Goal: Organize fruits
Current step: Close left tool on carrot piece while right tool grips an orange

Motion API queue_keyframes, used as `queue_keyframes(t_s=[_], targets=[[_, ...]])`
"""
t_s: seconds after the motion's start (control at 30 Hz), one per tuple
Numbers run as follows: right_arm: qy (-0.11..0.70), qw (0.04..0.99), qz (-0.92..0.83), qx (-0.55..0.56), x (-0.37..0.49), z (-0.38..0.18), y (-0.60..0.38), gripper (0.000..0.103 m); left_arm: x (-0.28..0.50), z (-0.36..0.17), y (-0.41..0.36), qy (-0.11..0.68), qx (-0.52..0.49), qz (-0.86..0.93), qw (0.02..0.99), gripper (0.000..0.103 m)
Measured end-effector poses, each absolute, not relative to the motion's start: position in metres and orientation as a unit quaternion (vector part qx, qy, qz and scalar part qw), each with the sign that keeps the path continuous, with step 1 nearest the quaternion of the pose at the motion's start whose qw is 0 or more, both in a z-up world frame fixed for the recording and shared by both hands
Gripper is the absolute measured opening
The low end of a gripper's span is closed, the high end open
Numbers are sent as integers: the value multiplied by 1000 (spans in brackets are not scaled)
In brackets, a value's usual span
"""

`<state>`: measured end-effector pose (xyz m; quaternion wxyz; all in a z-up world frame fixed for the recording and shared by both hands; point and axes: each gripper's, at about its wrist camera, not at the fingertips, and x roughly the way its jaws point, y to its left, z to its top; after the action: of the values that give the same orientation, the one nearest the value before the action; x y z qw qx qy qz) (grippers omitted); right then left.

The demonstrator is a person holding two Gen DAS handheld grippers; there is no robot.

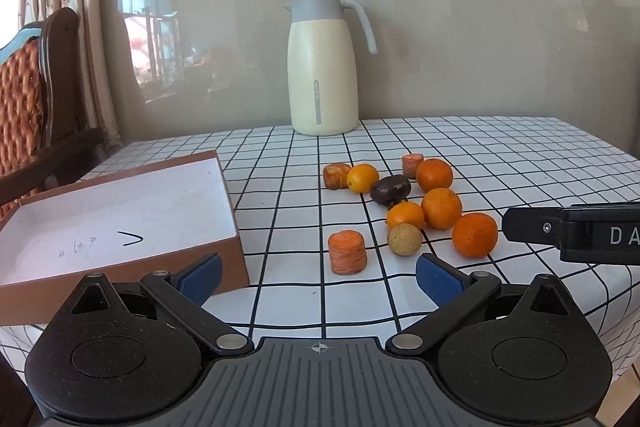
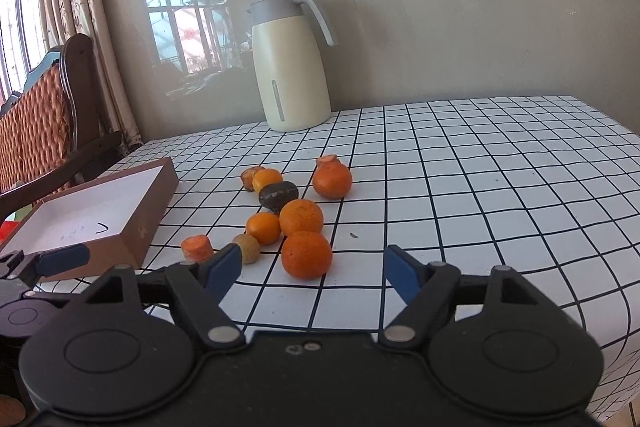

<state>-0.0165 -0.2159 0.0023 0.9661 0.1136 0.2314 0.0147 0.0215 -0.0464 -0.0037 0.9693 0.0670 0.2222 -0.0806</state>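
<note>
Two blue-padded fingers of the left gripper [image 1: 318, 273] stand spread wide with nothing between them, low over the checked worktop [image 1: 500, 155]. In the left wrist view, a brown box [image 1: 236, 227] with a white floor lies at the left, its near corner just beside the left finger. Right of it the fruits are scattered: a carrot chunk [image 1: 347, 252] stands upright nearest the gripper, a tan ball [image 1: 405, 239] just beside it, and an orange [image 1: 475, 235] further right. Behind them sit more oranges [image 1: 441, 208], a dark fruit [image 1: 390, 190] and two more chunks at the back. A cream jug [image 1: 323, 67] stands by the wall. The right gripper [image 1: 576, 233] pokes in from the right edge, near the front orange.

In the right wrist view, the right gripper [image 2: 314, 273] is also spread and empty, with the front orange [image 2: 306, 255] lying just ahead between its fingers, untouched. The carrot chunk [image 2: 196, 247] and tan ball [image 2: 247, 247] lie to the left, the box [image 2: 136, 227] beyond them. The left gripper [image 2: 60, 261] shows at the left edge, in front of the box. The jug [image 2: 292, 67] stands at the back.
</note>
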Motion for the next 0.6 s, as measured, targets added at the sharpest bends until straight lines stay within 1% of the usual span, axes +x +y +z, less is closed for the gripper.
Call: queue_keyframes(t_s=[0.03,0.07,0.1,0.17,0.2,0.23,0.27,0.33,0.37,0.4,0.53,0.57,0.6], targets=[[233,966,15,113,-15,2,-216,72,24,-5,-49,225,67,-83,969,100],[234,966,16,112,-13,2,-215,70,28,-6,-51,228,68,-85,968,95],[236,965,16,110,-10,2,-215,68,31,-8,-52,234,69,-87,966,87],[239,965,15,110,-6,1,-217,65,37,-10,-53,241,63,-84,965,85],[240,964,14,112,-4,1,-218,64,41,-11,-53,243,61,-81,965,82],[241,964,13,114,-2,1,-219,64,44,-12,-53,245,59,-79,964,77],[242,963,10,116,0,0,-220,64,48,-13,-54,248,58,-80,964,74],[246,962,8,121,4,-3,-222,60,54,-15,-55,254,55,-86,962,67],[249,961,9,121,7,-4,-222,55,56,-17,-57,256,55,-88,961,65],[252,960,10,120,10,-5,-222,51,58,-18,-59,257,56,-89,961,64],[257,959,16,120,18,-10,-219,51,65,-23,-63,259,56,-88,960,62],[258,958,18,120,19,-12,-219,50,67,-24,-63,260,55,-87,960,59],[258,958,19,120,21,-13,-218,50,69,-25,-64,261,53,-85,960,53]])
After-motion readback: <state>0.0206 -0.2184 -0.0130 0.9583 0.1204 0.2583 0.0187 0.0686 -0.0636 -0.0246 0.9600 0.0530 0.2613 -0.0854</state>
